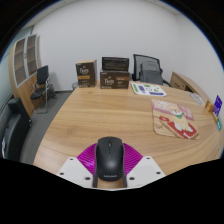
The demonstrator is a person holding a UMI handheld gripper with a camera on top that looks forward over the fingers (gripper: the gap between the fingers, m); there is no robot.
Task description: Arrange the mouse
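A black computer mouse (109, 158) sits between my gripper's (109, 163) two fingers, its front pointing away from me. The magenta pads (86, 160) press against both of its sides, so the gripper is shut on it. The mouse is over the near edge of a large wooden table (110, 115). I cannot tell whether it rests on the table or is lifted off it.
A light board with colourful items (173, 118) lies on the table to the right, with a flat booklet (148, 89) beyond it. Two cardboard boxes (102, 73) stand at the table's far edge. Black chairs (148, 68) (42, 82) stand behind and to the left.
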